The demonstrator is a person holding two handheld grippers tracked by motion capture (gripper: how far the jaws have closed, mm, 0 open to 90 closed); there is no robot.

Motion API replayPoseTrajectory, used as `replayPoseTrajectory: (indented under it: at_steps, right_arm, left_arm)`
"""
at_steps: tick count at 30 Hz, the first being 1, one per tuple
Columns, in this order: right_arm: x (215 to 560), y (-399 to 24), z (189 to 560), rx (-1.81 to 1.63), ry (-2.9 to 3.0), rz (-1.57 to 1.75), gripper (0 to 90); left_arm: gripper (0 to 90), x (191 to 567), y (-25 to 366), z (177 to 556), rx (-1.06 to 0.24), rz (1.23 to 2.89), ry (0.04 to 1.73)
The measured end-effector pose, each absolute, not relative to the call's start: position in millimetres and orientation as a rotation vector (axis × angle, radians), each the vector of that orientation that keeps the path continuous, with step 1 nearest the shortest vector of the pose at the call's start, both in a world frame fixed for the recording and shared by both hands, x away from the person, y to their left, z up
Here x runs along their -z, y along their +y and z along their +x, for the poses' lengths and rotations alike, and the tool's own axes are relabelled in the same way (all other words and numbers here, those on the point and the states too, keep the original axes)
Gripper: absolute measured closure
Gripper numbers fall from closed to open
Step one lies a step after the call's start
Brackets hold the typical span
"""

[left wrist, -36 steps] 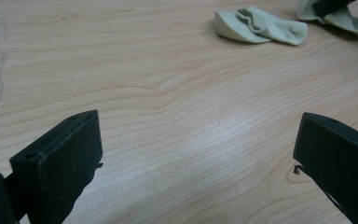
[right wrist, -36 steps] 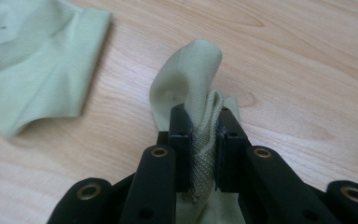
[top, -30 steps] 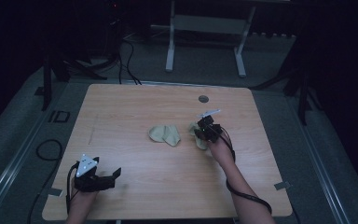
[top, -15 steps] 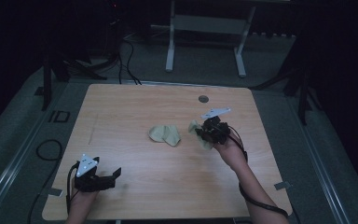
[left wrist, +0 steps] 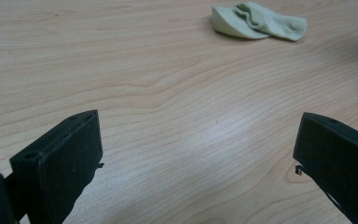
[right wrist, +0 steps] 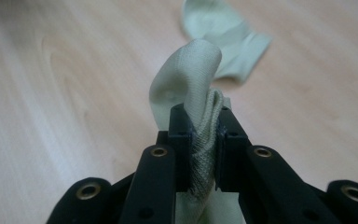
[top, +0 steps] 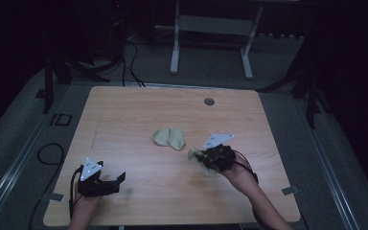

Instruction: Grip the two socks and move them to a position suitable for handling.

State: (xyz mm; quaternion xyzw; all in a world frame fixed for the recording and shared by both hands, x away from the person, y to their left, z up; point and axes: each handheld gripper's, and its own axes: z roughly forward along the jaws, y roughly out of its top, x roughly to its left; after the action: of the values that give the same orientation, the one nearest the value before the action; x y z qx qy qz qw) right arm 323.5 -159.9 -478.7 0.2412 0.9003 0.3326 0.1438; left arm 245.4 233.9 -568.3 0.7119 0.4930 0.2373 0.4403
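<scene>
A pale green sock (top: 169,138) lies crumpled near the middle of the wooden table (top: 124,110). It is also in the left gripper view (left wrist: 256,21) and, blurred, in the right gripper view (right wrist: 219,28). My right gripper (top: 205,162) is shut on a second pale green sock (top: 194,154), just right of the first. Its jaws pinch the bunched fabric, and a fold of that sock (right wrist: 191,74) stands up above them. My left gripper (top: 119,180) rests near the table's front left, open, with bare wood between its jaws (left wrist: 198,154).
A round cable hole (top: 209,101) sits in the tabletop toward the far edge. Beyond the table stand a white metal frame (top: 175,48) and black stands, with cables (top: 129,52) on the grey floor. The room around is dark.
My right gripper has pulled back toward the person and risen a little, carrying the second sock away from the one on the table. The left gripper has stayed still.
</scene>
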Motion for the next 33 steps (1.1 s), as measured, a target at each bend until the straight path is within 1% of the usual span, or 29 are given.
replayPoseTrajectory:
  at_steps: [2,3,5,9,14,16,20,22,26,33]
  right_arm:
    - [492.0,-157.0,319.0,-0.924,2.622,0.679,79.6]
    - [492.0,-157.0,319.0,-0.924,2.622,0.679,79.6]
    - [509.7,-153.8,313.9,-0.913,2.658,0.703,79.5]
    - [529.5,-148.5,307.2,-0.868,2.676,0.717,78.9]
    - [544.7,-144.9,303.5,-0.856,2.704,0.740,76.6]
    - [549.2,-143.0,301.5,-0.850,2.707,0.749,74.0]
    - [552.6,-138.6,294.2,-0.868,2.679,0.765,66.7]
    - [553.5,-136.5,291.2,-0.869,2.678,0.756,57.6]
    - [555.8,-130.8,284.9,-0.876,2.668,0.761,45.2]
    - [557.5,-121.6,286.8,-0.867,2.667,0.800,31.0]
  left_arm:
    - [1.1,568.0,233.8,245.3,-0.591,1.768,1.224]
    - [1.1,568.0,233.8,245.3,-0.591,1.768,1.224]
    - [1.1,568.0,233.5,245.3,-0.590,1.769,1.222]
    - [1.1,568.0,233.0,245.3,-0.587,1.771,1.218]
    - [1.1,567.5,232.2,245.1,-0.585,1.776,1.209]
    - [1.1,567.4,231.6,245.2,-0.584,1.780,1.205]
    - [1.1,566.1,228.2,244.1,-0.571,1.785,1.197]
    - [1.1,564.2,225.0,242.7,-0.569,1.784,1.183]
    - [1.1,561.6,217.3,240.2,-0.559,1.799,1.147]
    - [1.1,560.3,197.6,238.7,-0.513,1.894,1.061]
